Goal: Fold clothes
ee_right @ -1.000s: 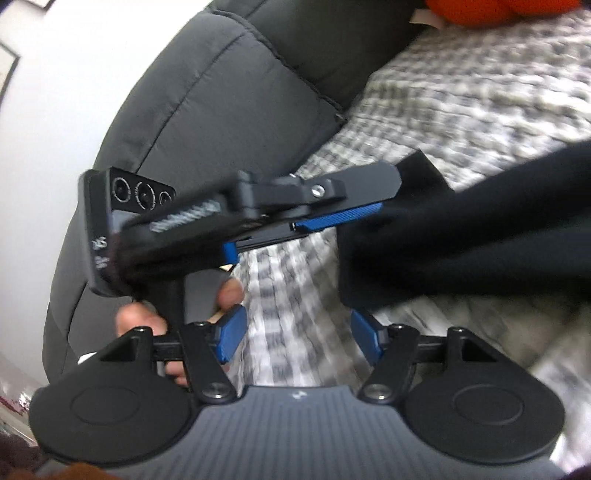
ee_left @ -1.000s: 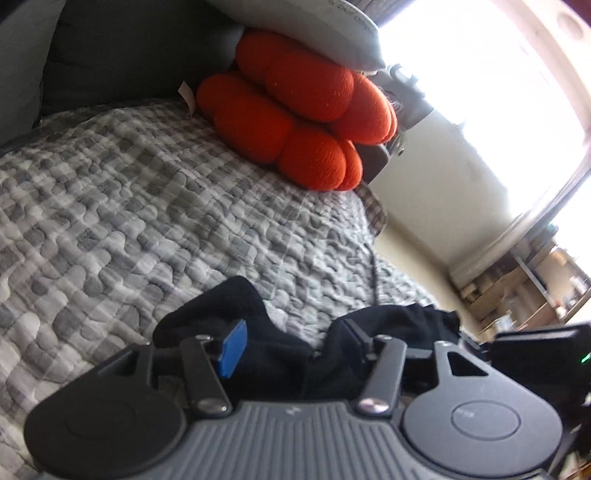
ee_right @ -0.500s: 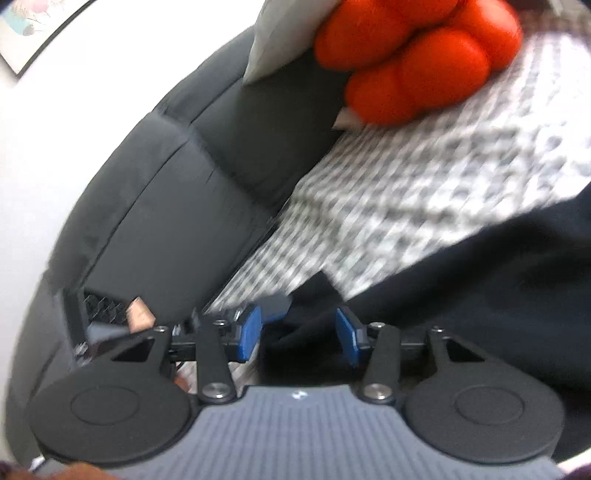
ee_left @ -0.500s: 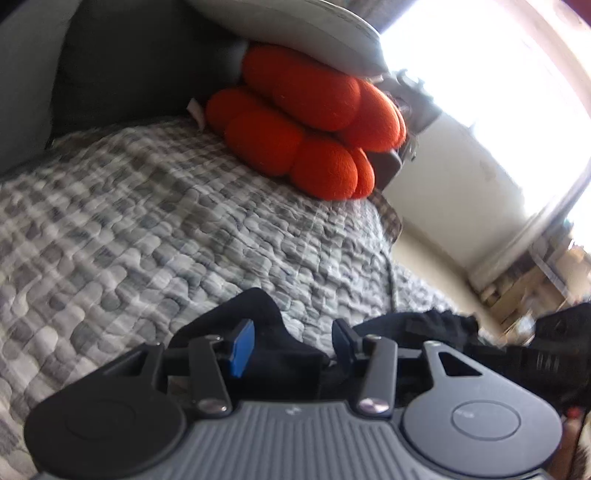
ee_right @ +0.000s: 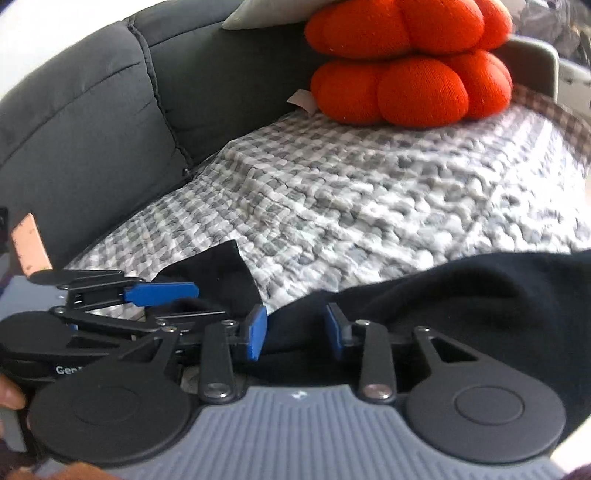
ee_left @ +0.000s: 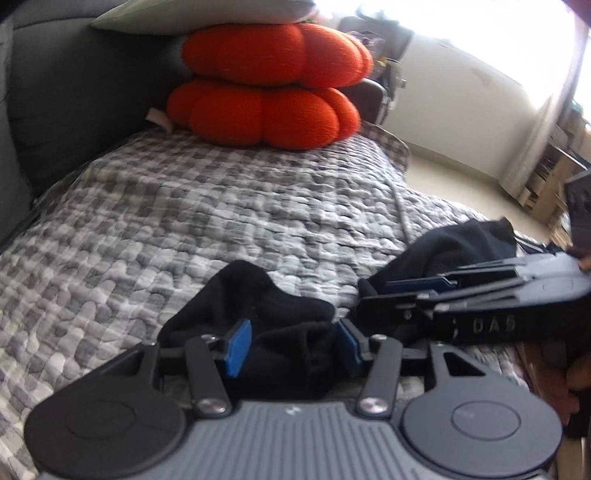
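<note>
A black garment (ee_left: 280, 306) lies bunched on the grey checked quilt (ee_left: 221, 206) at its near edge. My left gripper (ee_left: 293, 345) grips a thick fold of it between its blue pads (ee_left: 238, 347). In the right wrist view the garment (ee_right: 461, 295) stretches off to the right, and my right gripper (ee_right: 295, 330) has closed on another part of its edge. The two grippers sit side by side. The right gripper (ee_left: 373, 295) shows side-on in the left wrist view, and the left gripper (ee_right: 207, 301) shows side-on in the right wrist view.
Two orange tufted cushions (ee_left: 266, 85) are stacked at the quilt's far end under a pale pillow (ee_left: 207, 14). A dark grey sofa back (ee_right: 92, 110) runs along the left. Past the quilt's right edge are bare floor and shelving (ee_left: 546, 177). A hand (ee_left: 576, 376) holds the right gripper.
The right gripper swung in from facing the sofa back and narrowed its wide-open fingers around the garment's edge beside the left gripper. The left gripper kept its hold and turned towards the cushions.
</note>
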### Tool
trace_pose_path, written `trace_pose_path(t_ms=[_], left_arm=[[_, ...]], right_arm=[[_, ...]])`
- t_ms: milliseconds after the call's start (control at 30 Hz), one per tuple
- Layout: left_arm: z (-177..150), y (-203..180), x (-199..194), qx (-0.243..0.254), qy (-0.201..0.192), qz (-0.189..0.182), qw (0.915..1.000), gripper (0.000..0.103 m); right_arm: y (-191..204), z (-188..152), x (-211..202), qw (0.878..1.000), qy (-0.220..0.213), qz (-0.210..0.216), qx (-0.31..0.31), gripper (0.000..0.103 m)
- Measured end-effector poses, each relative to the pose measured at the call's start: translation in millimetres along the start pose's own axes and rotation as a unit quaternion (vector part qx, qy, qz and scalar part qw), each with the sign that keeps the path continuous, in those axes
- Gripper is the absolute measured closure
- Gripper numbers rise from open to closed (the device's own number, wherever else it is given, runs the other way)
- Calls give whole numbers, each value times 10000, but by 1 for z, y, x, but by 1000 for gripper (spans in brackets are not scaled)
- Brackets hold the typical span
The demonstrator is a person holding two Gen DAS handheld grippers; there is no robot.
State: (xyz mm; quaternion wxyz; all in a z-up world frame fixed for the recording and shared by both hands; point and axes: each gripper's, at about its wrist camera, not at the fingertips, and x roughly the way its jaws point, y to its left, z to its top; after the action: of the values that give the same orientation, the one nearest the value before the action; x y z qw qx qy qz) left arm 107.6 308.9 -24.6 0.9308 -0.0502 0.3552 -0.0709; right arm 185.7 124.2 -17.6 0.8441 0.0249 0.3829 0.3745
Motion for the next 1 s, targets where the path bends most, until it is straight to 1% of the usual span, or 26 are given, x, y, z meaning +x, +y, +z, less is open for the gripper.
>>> trace_pose_path(t_ms=[133, 233, 267, 300, 333, 367, 400, 433, 467, 567, 600, 667, 733, 767, 800, 833, 900, 967, 1000], left_arm=[[0, -8, 3, 128, 20, 73, 9999, 50], [0, -13, 6, 201, 32, 133, 9997, 50], [0, -12, 7, 100, 23, 181, 9998, 51], [1, -11, 8, -2, 14, 230, 9997, 56], [2, -9, 9, -123, -1, 272, 9996, 69], [3, -3, 7, -340, -47, 287, 9990, 76], [5, 3, 5, -556, -92, 302, 9980, 92], [6, 9, 2, -780, -154, 317, 9963, 96], [7, 16, -3, -1032, -305, 337, 9936, 96], [7, 33, -26, -1552, -991, 530, 9815, 96], [7, 37, -34, -1704, -1218, 628, 9758, 96], [5, 44, -46, -2007, -1627, 712, 9634, 96], [3, 51, -57, -2305, -2030, 785, 9484, 96], [0, 56, -62, -2453, -2229, 753, 9405, 96], [-4, 62, -66, -2624, -2467, 633, 9307, 96], [-9, 67, -70, -2793, -2702, 513, 9200, 96], [-18, 78, -77, -3120, -3171, 278, 8952, 96], [-31, 88, -83, -3439, -3683, 154, 8636, 96], [-35, 92, -85, -3640, -3818, 258, 8492, 96]], right_arm=[[-16, 1, -5, 9971, 23, 426, 629, 72], [-19, 1, -5, 9950, 0, 552, 837, 74], [-19, 1, -6, 9949, -10, 556, 843, 74], [-17, 1, -6, 9951, -24, 543, 820, 74], [-16, 1, -6, 9954, -38, 529, 797, 74], [-16, 1, -6, 9954, -53, 530, 792, 74], [-17, 0, -6, 9952, -69, 545, 805, 74], [-18, 0, -6, 9950, -85, 560, 819, 74], [-19, 0, -7, 9946, -103, 581, 849, 74], [-21, 1, -9, 9932, -179, 652, 946, 69], [-21, 2, -11, 9930, -227, 664, 950, 65], [-19, 3, -16, 9927, -351, 662, 940, 64], [-19, 5, -22, 9920, -528, 621, 960, 60], [-21, 5, -25, 9913, -634, 587, 991, 57], [-23, 6, -29, 9905, -739, 554, 1021, 50], [-25, 7, -33, 9895, -844, 520, 1051, 45], [-29, 8, -39, 9874, -1040, 440, 1111, 43], [-35, 10, -43, 9853, -1159, 343, 1203, 42], [-39, 10, -44, 9844, -1185, 315, 1262, 41]])
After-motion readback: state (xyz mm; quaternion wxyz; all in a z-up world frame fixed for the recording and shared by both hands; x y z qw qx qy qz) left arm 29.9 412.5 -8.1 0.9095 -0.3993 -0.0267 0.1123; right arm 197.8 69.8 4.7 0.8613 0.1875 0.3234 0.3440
